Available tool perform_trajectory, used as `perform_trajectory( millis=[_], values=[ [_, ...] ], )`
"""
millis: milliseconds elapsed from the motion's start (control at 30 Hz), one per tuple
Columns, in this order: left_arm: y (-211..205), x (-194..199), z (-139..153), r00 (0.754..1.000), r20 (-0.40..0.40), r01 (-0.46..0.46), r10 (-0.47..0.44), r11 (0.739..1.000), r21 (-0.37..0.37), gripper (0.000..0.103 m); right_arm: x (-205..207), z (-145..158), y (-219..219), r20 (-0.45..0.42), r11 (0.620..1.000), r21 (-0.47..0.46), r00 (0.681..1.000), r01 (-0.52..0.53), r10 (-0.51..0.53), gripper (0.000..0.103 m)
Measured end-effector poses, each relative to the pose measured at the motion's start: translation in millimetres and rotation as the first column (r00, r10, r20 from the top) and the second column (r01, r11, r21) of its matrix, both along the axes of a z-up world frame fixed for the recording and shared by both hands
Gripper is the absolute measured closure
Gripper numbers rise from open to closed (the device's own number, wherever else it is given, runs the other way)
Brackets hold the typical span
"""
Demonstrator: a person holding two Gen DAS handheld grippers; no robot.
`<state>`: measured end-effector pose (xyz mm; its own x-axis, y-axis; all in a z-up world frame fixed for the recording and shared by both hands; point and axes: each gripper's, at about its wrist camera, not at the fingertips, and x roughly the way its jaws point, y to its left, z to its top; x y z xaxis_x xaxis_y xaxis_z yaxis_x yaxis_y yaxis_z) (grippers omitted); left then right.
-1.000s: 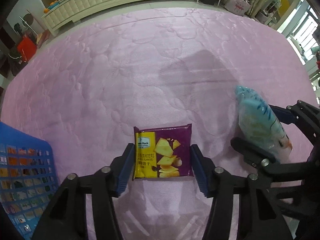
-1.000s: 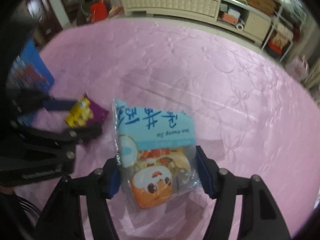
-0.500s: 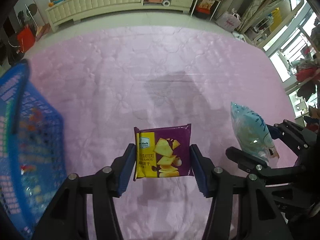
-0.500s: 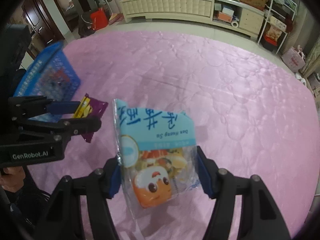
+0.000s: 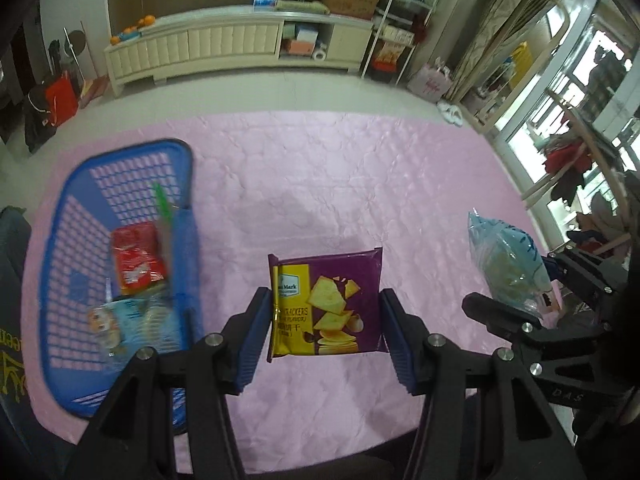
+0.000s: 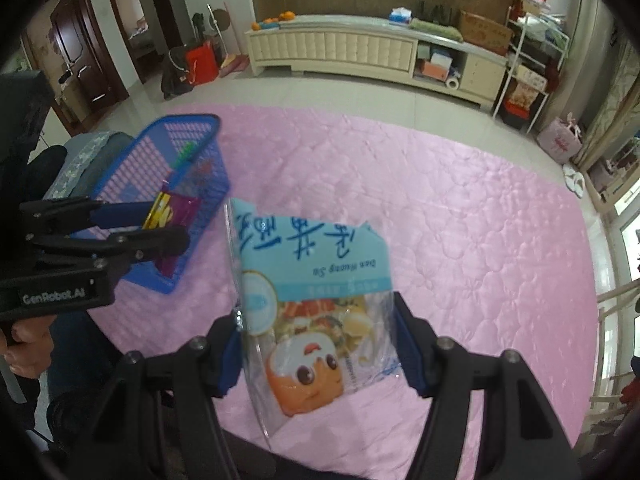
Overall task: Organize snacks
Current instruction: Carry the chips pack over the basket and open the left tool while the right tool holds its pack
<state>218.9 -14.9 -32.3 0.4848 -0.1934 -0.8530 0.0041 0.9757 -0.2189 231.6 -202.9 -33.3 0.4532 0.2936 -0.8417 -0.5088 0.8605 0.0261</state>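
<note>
My left gripper (image 5: 324,332) is shut on a purple and yellow cracker pack (image 5: 326,306) and holds it above the pink cloth, just right of a blue basket (image 5: 132,160). The basket holds a red snack pack (image 5: 136,258), a light blue snack bag (image 5: 136,320) and a green item (image 5: 162,204). My right gripper (image 6: 318,344) is shut on a light blue snack bag (image 6: 312,288) with an orange cartoon face. That bag also shows in the left wrist view (image 5: 506,264). In the right wrist view the left gripper (image 6: 160,226) holds the cracker pack (image 6: 172,210) against the blue basket (image 6: 176,136).
A pink quilted cloth (image 5: 360,184) covers the table. A long cream cabinet (image 5: 224,48) stands on the far side of the room. A metal shelf rack (image 6: 524,60) and windows are at the right. A person's hand (image 6: 24,344) holds the left gripper's handle.
Both grippers have risen and tilted up, so more of the room shows. The left gripper has come nearer the blue basket, whose contents now show. Both packs stay held.
</note>
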Motion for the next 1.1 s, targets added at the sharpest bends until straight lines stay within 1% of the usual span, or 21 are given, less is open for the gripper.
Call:
perform_trajectory(
  millis=[167, 267, 367, 433, 500, 567, 733, 900, 1000, 1100],
  values=[
    [34.7, -29.1, 22.9, 0.999, 0.046, 0.012, -0.013, 1.0, 0.024, 0.051, -25.1, 23.6, 31.4, 0.043, 1.0, 0.02, 0.999, -0.01, 0.009, 0.035],
    [55.3, -38.0, 33.2, 0.998, 0.059, -0.009, 0.005, 0.999, 0.054, 0.051, -31.7, 30.3, 52.0, 0.049, 0.999, 0.034, 0.998, -0.03, 0.028, 0.035],
    [77.6, -51.3, 41.5, 0.996, 0.084, -0.017, 0.012, 0.998, 0.06, 0.051, -34.1, 33.8, 70.2, 0.055, 0.998, 0.039, 0.998, -0.044, 0.042, 0.035],
    [90.6, -55.1, 43.3, 0.995, 0.091, -0.033, 0.027, 0.997, 0.066, 0.051, -36.4, 35.5, 82.0, 0.058, 0.997, 0.053, 0.997, -0.059, 0.056, 0.035],
    [99.9, -56.2, 45.1, 0.995, 0.091, -0.048, 0.043, 0.997, 0.057, 0.051, -38.6, 36.6, 94.5, 0.059, 0.995, 0.062, 0.996, -0.075, 0.071, 0.035],
    [113.6, -56.4, 42.3, 0.994, 0.087, -0.065, 0.061, 0.997, 0.04, 0.051, -39.1, 35.7, 105.3, 0.063, 0.995, 0.063, 0.995, -0.081, 0.077, 0.035],
    [127.6, -55.8, 29.6, 0.994, 0.068, -0.088, 0.086, 0.996, 0.031, 0.051, -39.1, 28.3, 132.7, 0.057, 0.99, 0.064, 0.991, -0.126, 0.122, 0.035],
    [143.1, -49.3, 5.0, 0.995, 0.025, -0.098, 0.098, 0.995, -0.001, 0.051, -35.9, 14.3, 148.2, 0.043, 0.985, 0.074, 0.988, -0.154, 0.151, 0.035],
    [145.6, -41.4, -14.7, 0.994, -0.008, -0.105, 0.105, 0.994, -0.015, 0.051, -30.6, 0.8, 153.1, 0.016, 0.985, 0.063, 0.987, -0.161, 0.161, 0.035],
    [147.6, -36.9, -30.7, 0.993, -0.039, -0.112, 0.11, 0.993, -0.04, 0.048, -27.4, -9.5, 154.4, -0.015, 0.984, 0.059, 0.986, -0.167, 0.168, 0.035]
  ],
)
